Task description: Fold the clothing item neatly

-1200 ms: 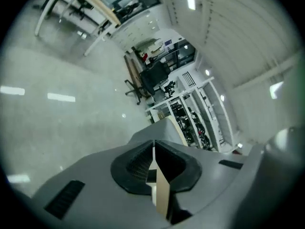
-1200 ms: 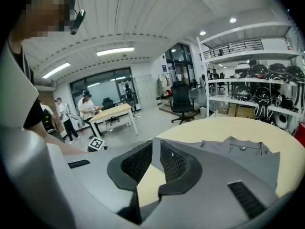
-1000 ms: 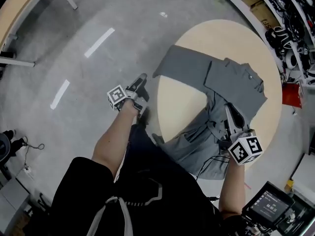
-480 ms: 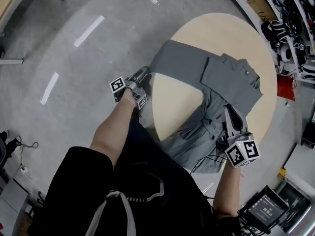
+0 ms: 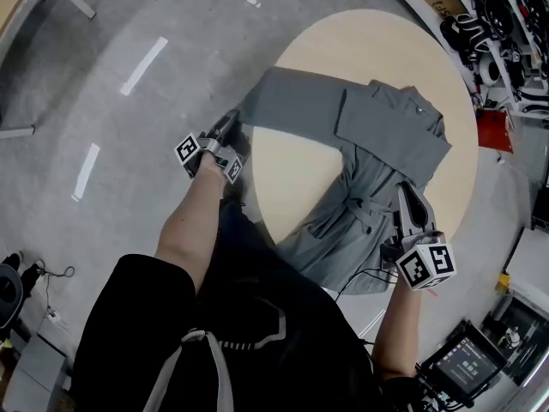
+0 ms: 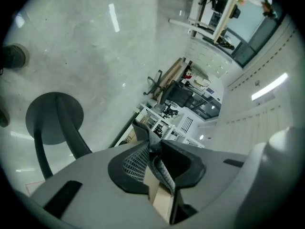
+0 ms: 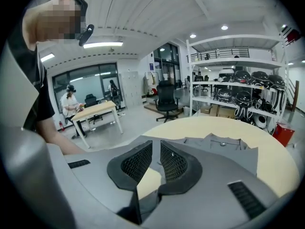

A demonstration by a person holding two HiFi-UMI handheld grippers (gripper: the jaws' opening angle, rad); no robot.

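- A round pale table (image 5: 300, 157) stands on a grey concrete floor (image 5: 129, 144) in a big workshop.
- The grey coat (image 5: 386, 136) lies across the table. Its collar is at the far right, and one long part stretches left to the table's edge.
- The coat's lower part runs toward the person and hangs over the near edge.
- The left gripper (image 5: 230, 124) is at the table's left edge, its jaws closed on a fold of the coat's left end.
- The right gripper (image 5: 403, 194) hovers over the coat's near right side. Its jaws are a narrow slit apart, with no cloth visibly between them.
- Progress, as a judgement: an upper panel seems doubled over near the collar, but the coat is no neat packet. The stretched left part and the hanging hem remain to bring in.
- Around are helmet shelves (image 7: 248, 97), an office chair (image 7: 166, 95) and a red box (image 5: 493, 131). None is on the table, and only the overhang looks awkward.
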